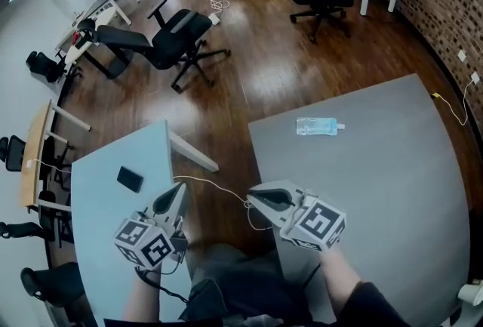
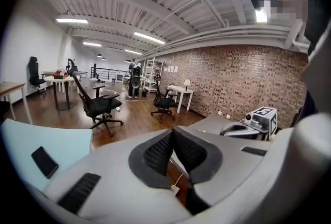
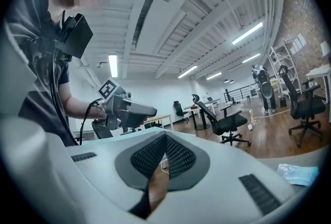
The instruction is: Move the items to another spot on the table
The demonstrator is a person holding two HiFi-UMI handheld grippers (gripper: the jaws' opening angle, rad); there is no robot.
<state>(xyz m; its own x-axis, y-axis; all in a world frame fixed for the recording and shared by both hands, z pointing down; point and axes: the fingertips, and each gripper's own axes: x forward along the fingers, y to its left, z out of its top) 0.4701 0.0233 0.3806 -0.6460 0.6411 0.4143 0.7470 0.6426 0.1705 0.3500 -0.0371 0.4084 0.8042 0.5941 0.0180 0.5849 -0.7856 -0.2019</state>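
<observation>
A see-through bluish plastic pack (image 1: 319,126) is seen lying flat on the gray table (image 1: 392,189), near its far edge and well apart from both tongs. It looks crinkly, with a small white end. A black phone (image 1: 130,179) is laid on the light blue table (image 1: 98,242). The left tongs (image 1: 179,188) are shut tight with nothing held. The right tongs (image 1: 251,195) are shut and empty too.

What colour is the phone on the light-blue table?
Black; the phone shows best in the head view.
</observation>
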